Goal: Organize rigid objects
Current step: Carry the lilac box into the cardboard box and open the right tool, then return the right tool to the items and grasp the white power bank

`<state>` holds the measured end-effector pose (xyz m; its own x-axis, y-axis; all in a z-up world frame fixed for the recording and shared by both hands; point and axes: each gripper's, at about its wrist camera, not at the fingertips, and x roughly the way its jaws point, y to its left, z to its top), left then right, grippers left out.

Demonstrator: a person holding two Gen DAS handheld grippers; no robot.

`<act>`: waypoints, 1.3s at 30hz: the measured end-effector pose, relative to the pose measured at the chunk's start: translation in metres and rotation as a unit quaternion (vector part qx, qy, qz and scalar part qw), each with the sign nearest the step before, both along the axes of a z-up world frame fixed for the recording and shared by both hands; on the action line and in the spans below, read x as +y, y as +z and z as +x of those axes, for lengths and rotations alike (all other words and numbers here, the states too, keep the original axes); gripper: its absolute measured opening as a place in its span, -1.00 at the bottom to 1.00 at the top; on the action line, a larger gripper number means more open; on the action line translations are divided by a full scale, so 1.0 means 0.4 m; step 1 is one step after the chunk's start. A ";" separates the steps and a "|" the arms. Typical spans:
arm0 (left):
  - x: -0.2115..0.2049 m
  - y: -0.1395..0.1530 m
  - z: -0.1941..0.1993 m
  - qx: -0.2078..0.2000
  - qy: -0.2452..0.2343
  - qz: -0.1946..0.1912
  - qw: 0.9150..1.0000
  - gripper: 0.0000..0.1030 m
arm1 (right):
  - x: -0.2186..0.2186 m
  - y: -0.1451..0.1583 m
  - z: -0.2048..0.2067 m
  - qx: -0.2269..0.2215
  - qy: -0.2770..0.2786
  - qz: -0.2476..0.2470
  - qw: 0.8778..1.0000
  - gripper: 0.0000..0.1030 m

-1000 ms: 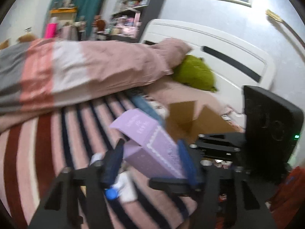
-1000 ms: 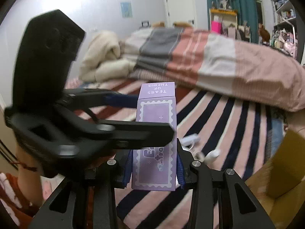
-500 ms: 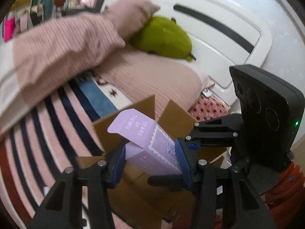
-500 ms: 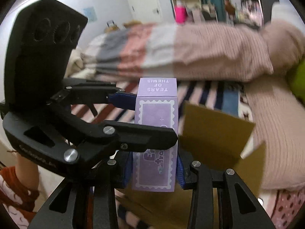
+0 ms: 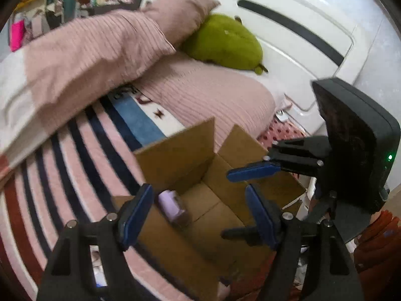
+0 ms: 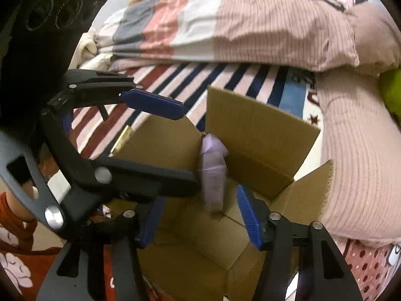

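A lilac carton (image 5: 173, 207) lies blurred inside the open cardboard box (image 5: 175, 155) on the bed; it also shows in the right wrist view (image 6: 213, 173) against the box's (image 6: 260, 128) inner wall, free of both grippers. My left gripper (image 5: 198, 215) is open and empty just above the box opening. My right gripper (image 6: 203, 223) is open and empty above the same box. The right gripper's blue fingers (image 5: 253, 171) cross the left wrist view; the left gripper's blue finger (image 6: 153, 104) crosses the right wrist view.
The box sits on a striped bedspread (image 5: 75, 165). A pink quilt (image 5: 82, 57) and pink pillow (image 5: 208, 95) lie behind it, with a green plush toy (image 5: 223, 42) by the white headboard (image 5: 295, 25). A dotted cloth (image 6: 368, 266) lies to the right.
Both grippers held the lilac carton over the box half a second ago. Now both have opened and the carton has dropped into the box.
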<state>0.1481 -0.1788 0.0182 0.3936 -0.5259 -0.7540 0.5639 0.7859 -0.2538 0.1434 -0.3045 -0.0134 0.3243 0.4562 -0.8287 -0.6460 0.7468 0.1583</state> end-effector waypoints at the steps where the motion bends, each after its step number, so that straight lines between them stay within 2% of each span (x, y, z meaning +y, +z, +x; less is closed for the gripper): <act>1: 0.029 0.018 -0.011 -0.014 0.015 0.003 1.000 0.46 | 0.011 0.016 -0.017 -0.014 0.004 0.013 1.000 0.22; 2: 0.054 0.029 -0.019 -0.025 0.027 0.005 0.999 0.50 | 0.023 0.029 -0.033 -0.026 0.008 0.022 0.999 0.34; 3: 0.081 0.040 -0.031 -0.038 0.040 0.008 0.998 0.52 | 0.040 0.044 -0.053 -0.042 0.013 0.030 0.999 0.63; 5: 0.146 0.057 -0.062 -0.063 0.075 0.017 0.995 0.61 | 0.089 0.070 -0.101 -0.083 0.031 0.054 0.995 1.00; 8: 0.249 0.055 -0.107 -0.089 0.127 0.024 0.988 0.63 | 0.180 0.078 -0.163 -0.112 0.071 0.092 0.987 1.00; 13: 0.432 -0.020 -0.186 -0.100 0.214 0.027 0.971 0.63 | 0.350 0.029 -0.210 -0.091 0.119 0.118 0.982 1.00; 18: 0.547 -0.127 -0.239 -0.090 0.273 0.024 0.958 0.63 | 0.473 -0.067 -0.238 -0.081 0.141 0.095 0.982 1.00; 21: 0.586 -0.192 -0.257 -0.080 0.296 0.024 0.952 0.63 | 0.510 -0.141 -0.230 -0.076 0.126 0.070 0.987 1.00; 27: 0.591 -0.286 -0.274 -0.050 0.302 0.011 0.952 0.63 | 0.486 -0.280 -0.185 -0.077 0.034 0.022 0.996 1.00; 30: 0.588 -0.308 -0.274 -0.039 0.303 0.005 0.952 0.63 | 0.470 -0.347 -0.142 -0.082 -0.013 -0.004 0.997 1.00; 32: 0.580 -0.318 -0.272 -0.034 0.300 0.006 0.953 0.63 | 0.468 -0.379 -0.123 -0.075 -0.023 -0.007 0.997 1.00; 34: 0.572 -0.324 -0.269 -0.031 0.299 0.010 0.954 0.63 | 0.467 -0.409 -0.110 -0.067 -0.028 -0.006 0.997 0.89; 35: 0.569 -0.326 -0.267 -0.030 0.299 0.012 0.954 0.63 | 0.469 -0.420 -0.105 -0.067 -0.028 -0.008 0.997 0.75; 38: 0.562 -0.327 -0.263 -0.028 0.296 0.013 0.955 0.63 | 0.467 -0.434 -0.106 -0.066 -0.030 0.006 0.997 0.69; 39: 0.561 -0.326 -0.263 -0.029 0.295 0.012 0.955 0.63 | 0.466 -0.432 -0.106 -0.068 -0.027 0.013 0.997 0.45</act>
